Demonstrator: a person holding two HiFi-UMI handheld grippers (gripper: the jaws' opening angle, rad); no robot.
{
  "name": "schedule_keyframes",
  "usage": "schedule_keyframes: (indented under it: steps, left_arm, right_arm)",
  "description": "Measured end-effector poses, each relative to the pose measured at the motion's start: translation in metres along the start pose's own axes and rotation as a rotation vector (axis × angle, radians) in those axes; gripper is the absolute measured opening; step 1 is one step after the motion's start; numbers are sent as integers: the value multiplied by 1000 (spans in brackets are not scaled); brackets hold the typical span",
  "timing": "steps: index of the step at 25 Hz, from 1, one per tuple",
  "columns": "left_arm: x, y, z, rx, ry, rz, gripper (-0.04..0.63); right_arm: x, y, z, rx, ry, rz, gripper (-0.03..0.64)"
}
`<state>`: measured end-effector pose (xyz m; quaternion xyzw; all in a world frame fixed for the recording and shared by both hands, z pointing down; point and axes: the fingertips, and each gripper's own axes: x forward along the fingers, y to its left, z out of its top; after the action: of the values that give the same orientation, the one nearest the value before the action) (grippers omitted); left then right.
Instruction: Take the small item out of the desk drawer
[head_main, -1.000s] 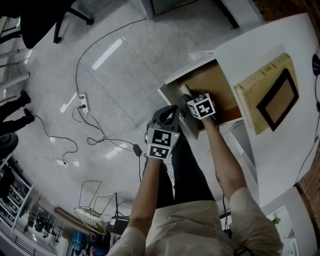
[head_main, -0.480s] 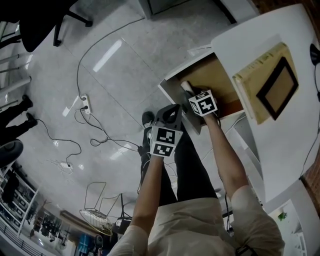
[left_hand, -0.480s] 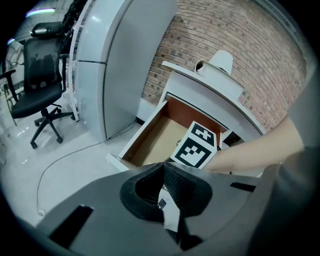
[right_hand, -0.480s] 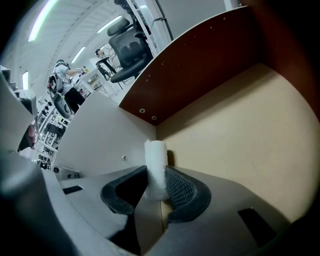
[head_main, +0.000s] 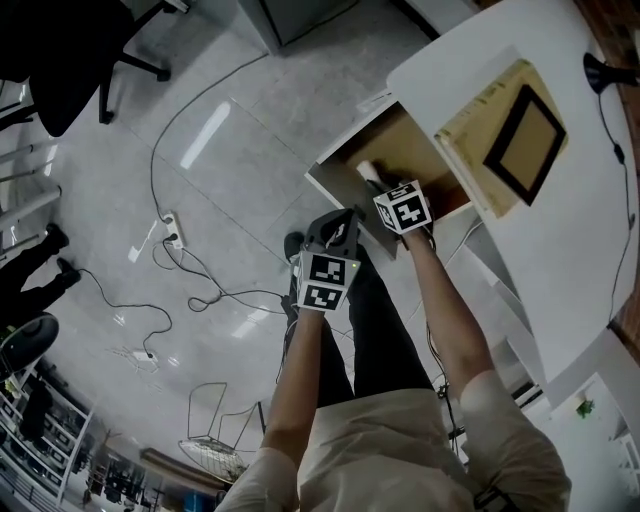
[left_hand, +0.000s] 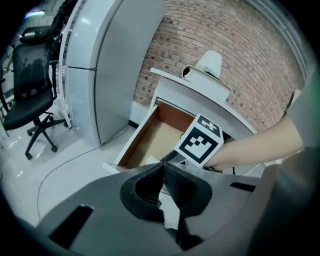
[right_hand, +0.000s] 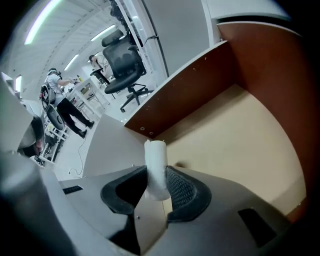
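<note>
The desk drawer (head_main: 408, 148) stands pulled open, its tan bottom bare. My right gripper (head_main: 376, 183) hangs over the drawer's front part, shut on a small white cylinder (head_main: 366, 170). In the right gripper view the cylinder (right_hand: 156, 167) stands upright between the ribbed pads (right_hand: 181, 190), above the drawer's brown side wall (right_hand: 190, 85). My left gripper (head_main: 343, 225) is just outside the drawer front, lower left of the right one, and is shut with nothing in it. From the left gripper view I see its jaws meeting (left_hand: 162, 172) and the open drawer (left_hand: 150, 136) beyond.
A flat tan box with a dark frame (head_main: 505, 135) lies on the white desk top (head_main: 570, 210). A grey cabinet (left_hand: 110, 60) stands left of the desk. Cables and a power strip (head_main: 168, 228) lie on the floor, and an office chair (head_main: 60, 50) is further off.
The head camera has swung, so desk and drawer sit higher and more to the left. Both grippers keep their places at the drawer front, the right one still holding the white cylinder.
</note>
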<state>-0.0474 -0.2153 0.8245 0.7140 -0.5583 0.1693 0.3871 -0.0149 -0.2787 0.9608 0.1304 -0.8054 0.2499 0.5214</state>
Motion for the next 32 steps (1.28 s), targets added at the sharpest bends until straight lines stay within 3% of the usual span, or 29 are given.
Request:
schedule_keyframes:
  steps: [6,11,16,23,27,32]
  left_arm:
    - [-7,-10,2,38,10,-40,17]
    - [-13,-25,-9,81,30,-65,17]
    - [-34,-28,6,140,29,-87,17]
    - [-65,-43,14,146,9,-99,17]
    - [-94,-46,24,86,-24,-102,17]
    - [-138,-53,30,78,-31,-98,17]
  right_arm:
    - [-23,9,4,37,-45,-30,146]
    - [-48,12,-5,136,-100,-57,146]
    - [-68,27,-7,178,-132,-73,146]
    - [-115,51,-7,163,-171,-107,146]
    - [-144,71,6,162,-214,-118,146]
    - [-178,104,19,161,-271,-137,146]
